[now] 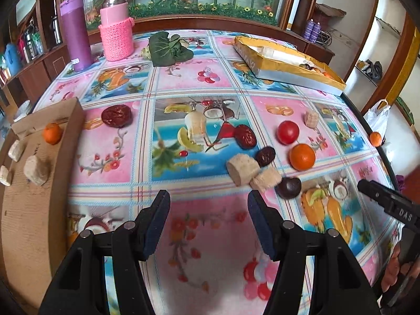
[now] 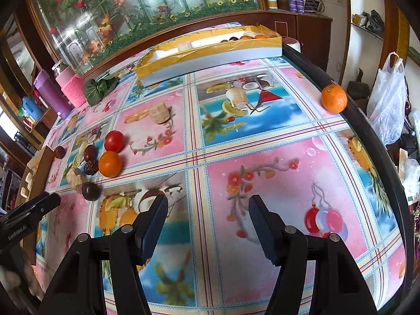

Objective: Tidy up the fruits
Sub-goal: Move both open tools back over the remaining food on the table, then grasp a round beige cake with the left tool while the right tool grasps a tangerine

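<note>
Loose fruit lies on the flowered tablecloth: an orange [image 1: 302,156], a red tomato [image 1: 288,132], a dark round fruit [image 1: 288,187], dark red dates [image 1: 244,136] and beige chunks [image 1: 241,169]. My left gripper [image 1: 208,199] hovers open just short of the chunks, nothing between its pads. A cardboard box [image 1: 34,210] at the left holds a small orange [image 1: 52,133] and beige pieces. My right gripper [image 2: 208,204] is open over bare cloth, right of the same orange [image 2: 110,164] and tomato [image 2: 114,141]. Another orange [image 2: 334,98] sits at the table's right edge.
A yellow box [image 2: 210,50] with a few fruits stands at the far side. A purple flask [image 1: 76,31], a pink flask [image 1: 116,30] and green leaves [image 1: 168,50] stand at the back left. A white plastic bag [image 2: 388,99] hangs beyond the right edge.
</note>
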A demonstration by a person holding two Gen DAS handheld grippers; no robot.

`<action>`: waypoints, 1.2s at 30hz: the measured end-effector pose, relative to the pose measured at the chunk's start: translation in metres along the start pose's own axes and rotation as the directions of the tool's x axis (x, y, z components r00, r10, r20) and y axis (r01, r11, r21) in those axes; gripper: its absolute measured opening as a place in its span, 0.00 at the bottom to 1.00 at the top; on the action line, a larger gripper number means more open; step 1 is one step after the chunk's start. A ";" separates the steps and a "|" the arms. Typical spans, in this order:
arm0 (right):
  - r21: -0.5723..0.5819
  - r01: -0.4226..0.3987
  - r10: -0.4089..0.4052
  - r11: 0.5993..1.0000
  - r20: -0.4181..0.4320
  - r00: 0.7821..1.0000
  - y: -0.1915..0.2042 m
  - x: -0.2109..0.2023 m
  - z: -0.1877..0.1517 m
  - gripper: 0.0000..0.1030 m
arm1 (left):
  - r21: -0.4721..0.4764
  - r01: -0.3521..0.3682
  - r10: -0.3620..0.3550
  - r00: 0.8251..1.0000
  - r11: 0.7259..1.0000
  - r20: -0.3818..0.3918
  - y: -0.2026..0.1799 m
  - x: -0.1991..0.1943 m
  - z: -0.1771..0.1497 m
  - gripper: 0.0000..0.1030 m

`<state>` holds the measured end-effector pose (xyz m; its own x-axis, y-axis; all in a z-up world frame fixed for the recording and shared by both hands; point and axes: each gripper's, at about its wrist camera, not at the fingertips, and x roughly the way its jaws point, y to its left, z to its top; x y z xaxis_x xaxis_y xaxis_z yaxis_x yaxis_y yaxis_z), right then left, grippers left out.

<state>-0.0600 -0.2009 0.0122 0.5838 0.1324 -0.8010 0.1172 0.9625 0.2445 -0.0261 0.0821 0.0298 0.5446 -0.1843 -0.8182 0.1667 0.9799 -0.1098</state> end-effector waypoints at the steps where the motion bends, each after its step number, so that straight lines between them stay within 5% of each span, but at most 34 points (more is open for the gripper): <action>1: -0.003 -0.007 0.007 1.000 -0.003 1.000 0.003 0.002 0.001 0.66 | -0.005 0.011 -0.011 1.000 1.000 0.001 0.000 0.003 0.004 0.59; 8: -0.061 -0.094 0.093 0.994 -0.030 0.995 0.050 0.020 0.013 0.66 | -0.022 0.015 -0.015 1.000 1.000 -0.023 -0.001 0.020 0.023 0.61; 12: -0.099 -0.095 0.094 0.991 -0.014 0.995 0.066 0.020 0.017 0.66 | -0.020 -0.115 0.115 0.993 0.993 0.028 0.016 0.004 0.023 0.61; 18: -0.103 -0.094 0.093 0.990 -0.017 0.996 0.070 0.029 0.022 0.66 | -0.069 -0.056 0.059 0.997 0.996 0.039 0.039 -0.001 0.023 0.61; 30: -0.165 -0.116 0.115 0.979 -0.015 0.993 0.099 0.049 0.030 0.66 | 0.083 0.014 -0.016 1.000 0.996 0.019 -0.001 0.032 0.025 0.60; 32: -0.176 -0.121 0.119 0.977 -0.020 0.993 0.102 0.052 0.030 0.66 | 0.090 0.014 -0.015 1.000 0.996 0.010 -0.003 0.039 0.024 0.58; 36: -0.184 -0.149 0.145 0.972 -0.037 0.989 0.109 0.058 0.029 0.58 | 0.124 -0.034 0.030 0.999 0.992 0.033 -0.006 0.037 0.022 0.26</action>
<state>0.0102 -0.0955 0.0083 0.5648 0.2791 -0.7766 -0.1207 0.9589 0.2568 0.0113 0.0679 0.0129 0.5759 -0.1568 -0.8023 0.2489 0.9685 -0.0107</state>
